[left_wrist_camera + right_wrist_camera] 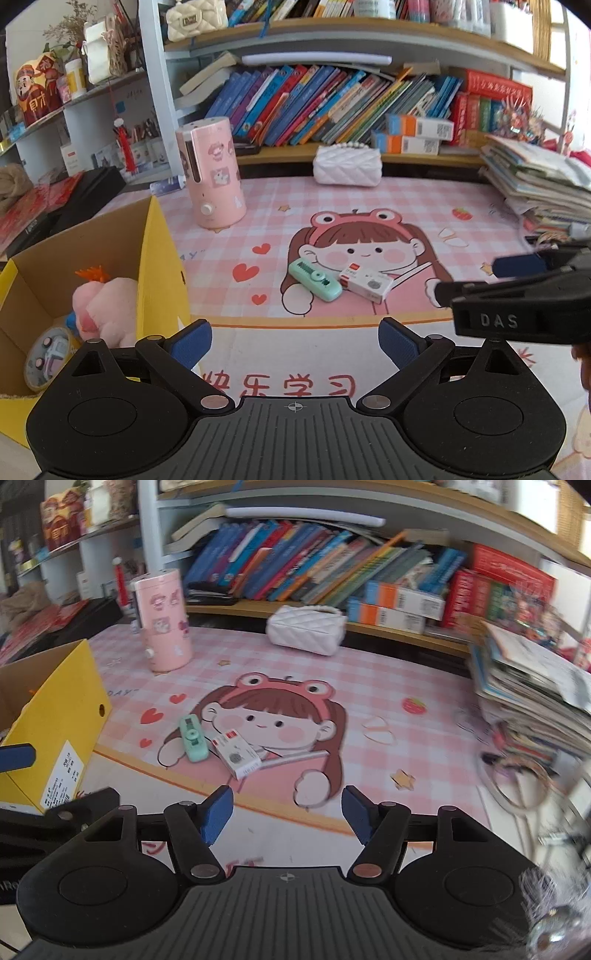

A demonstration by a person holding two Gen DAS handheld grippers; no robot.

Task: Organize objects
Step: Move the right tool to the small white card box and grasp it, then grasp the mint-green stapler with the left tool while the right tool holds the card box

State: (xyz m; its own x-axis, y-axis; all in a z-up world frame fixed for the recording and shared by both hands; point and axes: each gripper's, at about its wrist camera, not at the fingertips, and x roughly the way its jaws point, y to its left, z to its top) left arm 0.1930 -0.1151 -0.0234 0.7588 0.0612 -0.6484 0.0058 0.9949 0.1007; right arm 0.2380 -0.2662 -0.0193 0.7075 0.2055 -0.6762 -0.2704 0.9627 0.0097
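I hold both grippers, left and right, released above the bench; mint case touches white box.

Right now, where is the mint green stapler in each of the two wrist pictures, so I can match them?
Left wrist view: the mint green stapler lies at centre, on the mat, its right end against the small white box.
Right wrist view: the stapler lies left of centre, the white box at its right.
Shared landmark: the cartoon girl with the frog hat printed on the mat, just behind both items.
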